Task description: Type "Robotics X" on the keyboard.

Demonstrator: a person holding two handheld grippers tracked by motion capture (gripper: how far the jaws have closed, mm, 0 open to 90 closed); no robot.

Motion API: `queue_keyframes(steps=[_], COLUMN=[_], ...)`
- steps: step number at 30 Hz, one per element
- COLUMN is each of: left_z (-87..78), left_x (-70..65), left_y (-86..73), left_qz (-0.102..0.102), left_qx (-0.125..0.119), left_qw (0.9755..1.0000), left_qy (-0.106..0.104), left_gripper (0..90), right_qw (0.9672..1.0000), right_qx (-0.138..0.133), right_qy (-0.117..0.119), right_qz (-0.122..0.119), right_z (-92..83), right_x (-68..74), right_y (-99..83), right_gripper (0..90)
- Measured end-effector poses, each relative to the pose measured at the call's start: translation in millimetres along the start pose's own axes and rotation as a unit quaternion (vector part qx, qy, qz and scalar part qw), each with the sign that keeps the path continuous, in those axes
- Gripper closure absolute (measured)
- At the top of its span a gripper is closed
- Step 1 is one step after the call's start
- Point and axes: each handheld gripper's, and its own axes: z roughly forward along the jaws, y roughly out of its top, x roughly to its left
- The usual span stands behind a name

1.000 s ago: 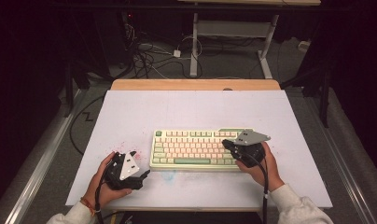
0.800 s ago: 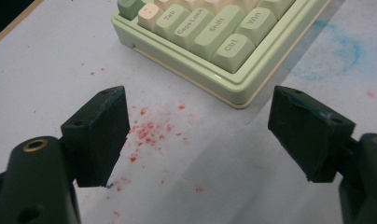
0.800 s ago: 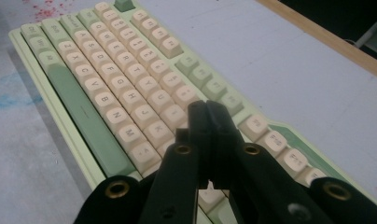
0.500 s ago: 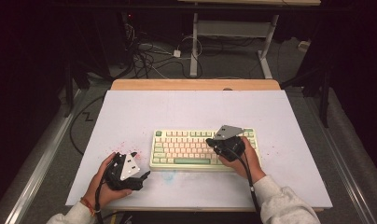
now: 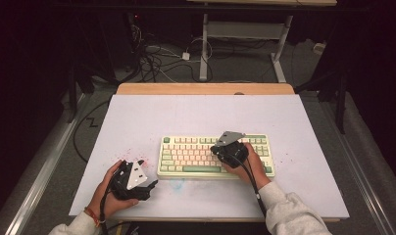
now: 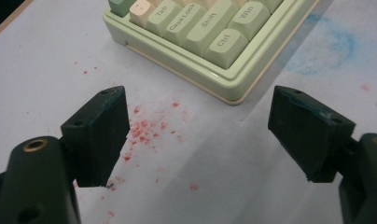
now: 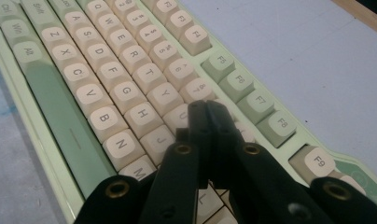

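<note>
Resting place of the keyboard [image 5: 213, 155]: flat on the white surface [image 5: 196, 115], right of the middle and toward the near edge, its long side running left to right.
Keyboard look: pale green case with cream letter keys and green keys along the edges and the space bar [image 7: 60, 109].
Right gripper [image 5: 220, 148]: held in the person's right hand over the right half of the keyboard, pointing left and down at the keys.
Right fingers: pressed together with nothing between them; in the right gripper view their joined tips [image 7: 206, 122] sit over the cream keys just right of the H and Y keys, at the middle letter rows. Whether the tips touch a key I cannot tell.
Left gripper [image 5: 149, 183]: held in the person's left hand on the surface, just left of and nearer than the keyboard's near left corner.
Left fingers: spread wide and gripping nothing; in the left gripper view the two black pads [image 6: 100, 135] stand apart with bare surface between them.
Keyboard against the left fingers: its near left corner, with the Ctrl key [image 6: 226, 44], lies just beyond the gap, apart from both pads.
Marks on the surface: red specks [image 6: 147, 128] between the left fingers and a faint blue smear [image 6: 324, 49] near the keyboard's front edge.
</note>
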Motion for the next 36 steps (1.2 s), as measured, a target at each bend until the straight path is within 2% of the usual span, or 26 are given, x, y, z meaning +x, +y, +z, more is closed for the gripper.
queue_keyframes(steps=[15,26,34,36], left_z=[0.8,1.2,1.1,1.5], left_x=[-1.4,-1.5,-1.4,-1.3], left_y=[0.2,0.1,0.0,-0.1], left_qz=[0.008,0.01,0.008,0.008], left_qx=[0.007,0.01,0.008,0.01], left_qw=[0.9999,0.9999,0.9999,0.9999], left_qy=[-0.001,-0.001,-0.001,0.0], left_gripper=[19.3,19.2,19.4,19.4], right_qw=[0.9998,1.0,0.9993,0.999], right_qx=[0.019,-0.008,-0.037,-0.042], right_qy=[-0.008,0.0,-0.006,-0.01], right_qz=[-0.008,0.001,0.009,0.014], right_z=[6.5,-2.9,-13.2,-15.9], right_x=[5.0,4.3,0.6,-0.2], right_y=[-1.1,-1.2,-1.6,-1.8], right_gripper=[90.0,87.6,76.7,71.6])
